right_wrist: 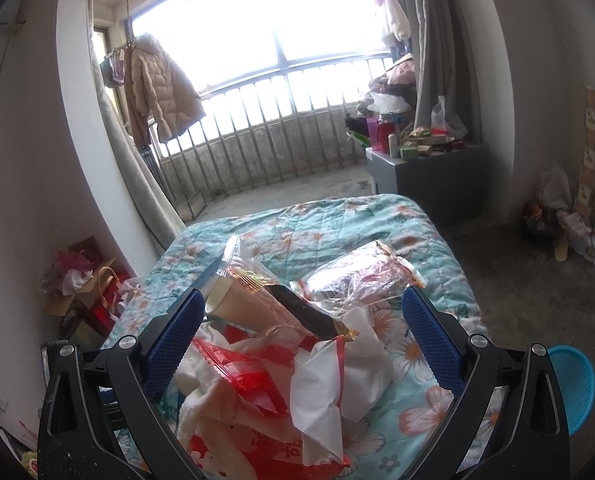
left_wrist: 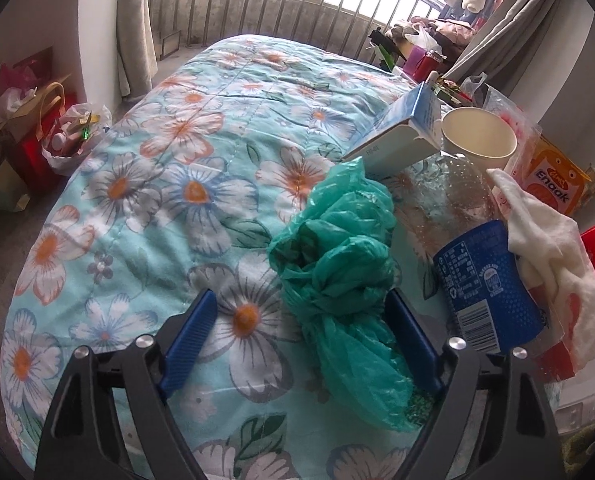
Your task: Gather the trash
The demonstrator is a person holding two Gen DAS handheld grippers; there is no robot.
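A crumpled green plastic bag (left_wrist: 341, 264) lies on the floral quilt (left_wrist: 169, 184). My left gripper (left_wrist: 301, 312) is open with the bag's lower part between its blue fingers, against the right finger. Beside it lie a clear bottle with a blue label (left_wrist: 481, 264), a paper cup (left_wrist: 477, 136), a blue-white carton (left_wrist: 401, 128), a white-red wrapper (left_wrist: 553, 264) and an orange snack pack (left_wrist: 553, 184). My right gripper (right_wrist: 301, 320) is open above a pile of red-white wrappers (right_wrist: 265, 380), a dark foil pack (right_wrist: 309, 312), a clear wrapper (right_wrist: 357, 280) and the cup (right_wrist: 221, 300).
A blue basket (right_wrist: 573, 384) stands on the floor right of the bed. Gift bags and a full plastic bag (left_wrist: 73, 136) crowd the floor on the left. A cluttered grey cabinet (right_wrist: 417, 168) stands by the balcony railing.
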